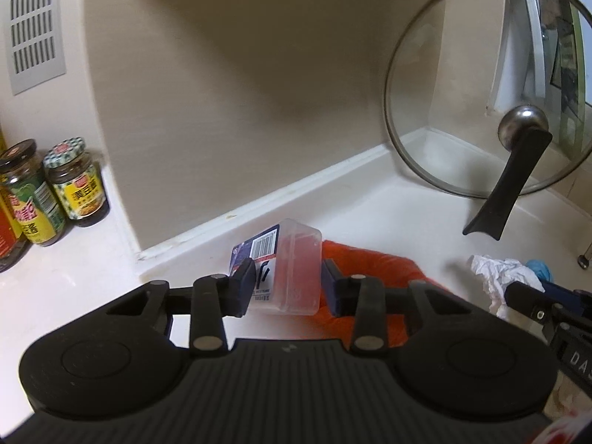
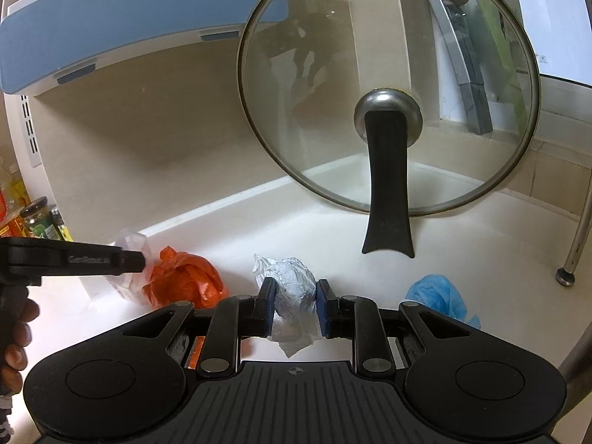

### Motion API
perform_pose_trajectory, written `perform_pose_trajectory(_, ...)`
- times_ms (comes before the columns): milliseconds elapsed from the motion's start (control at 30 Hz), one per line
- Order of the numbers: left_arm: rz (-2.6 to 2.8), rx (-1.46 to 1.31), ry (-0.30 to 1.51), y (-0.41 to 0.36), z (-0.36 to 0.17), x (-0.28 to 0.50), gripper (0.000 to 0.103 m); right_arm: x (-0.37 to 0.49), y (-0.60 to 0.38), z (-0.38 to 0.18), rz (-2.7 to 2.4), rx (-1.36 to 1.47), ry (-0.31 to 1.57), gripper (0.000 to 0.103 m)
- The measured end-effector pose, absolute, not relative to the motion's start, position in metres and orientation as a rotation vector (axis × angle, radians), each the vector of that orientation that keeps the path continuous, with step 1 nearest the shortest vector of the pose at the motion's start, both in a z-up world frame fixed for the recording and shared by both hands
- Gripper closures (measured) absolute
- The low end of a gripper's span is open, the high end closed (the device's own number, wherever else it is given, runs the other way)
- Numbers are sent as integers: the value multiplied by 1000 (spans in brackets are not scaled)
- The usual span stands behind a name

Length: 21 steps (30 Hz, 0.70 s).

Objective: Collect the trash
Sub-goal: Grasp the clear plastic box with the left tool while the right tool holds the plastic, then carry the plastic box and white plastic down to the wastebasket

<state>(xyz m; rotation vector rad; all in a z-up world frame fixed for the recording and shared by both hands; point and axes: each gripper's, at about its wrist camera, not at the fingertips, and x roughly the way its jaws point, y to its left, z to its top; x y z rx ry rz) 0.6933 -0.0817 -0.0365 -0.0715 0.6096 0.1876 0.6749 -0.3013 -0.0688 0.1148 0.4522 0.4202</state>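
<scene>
Pickup step: left hand-held gripper (image 1: pixel 286 283) clamped on clear plastic box (image 1: pixel 286 266); right hand-held gripper (image 2: pixel 295 305) clamped on crumpled paper (image 2: pixel 290 288). Next: lift both off the counter (image 2: pixel 333 233) to a bin.

Clear plastic box with a barcode label (image 1: pixel 286 264): near end hidden behind the left hand-held gripper (image 1: pixel 288 285); small label print unreadable. Crumpled orange plastic bag (image 1: pixel 370 270): mostly covered by box and gripper. Crumpled white paper wad (image 1: pixel 497 277): near part hidden by the right hand-held gripper (image 2: pixel 295 305). Crumpled blue plastic piece (image 1: pixel 541 272): a sliver only behind the wad. Glass pan lid with black handle (image 1: pixel 481 103): cut by the right edge. Sauce jars with patterned lids (image 1: pixel 74 185): leftmost cut by the edge.
</scene>
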Motion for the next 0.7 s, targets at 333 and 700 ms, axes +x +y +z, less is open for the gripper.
perform_pose_trajectory(333, 188, -88, 592, -65, -30, 662, 69, 662, -293, -62, 450, 105, 448, 80)
perform_pose_trajectory(700, 153, -178, 577, -47, -14, 605, 70, 629, -289, -51, 473, 101, 433, 80)
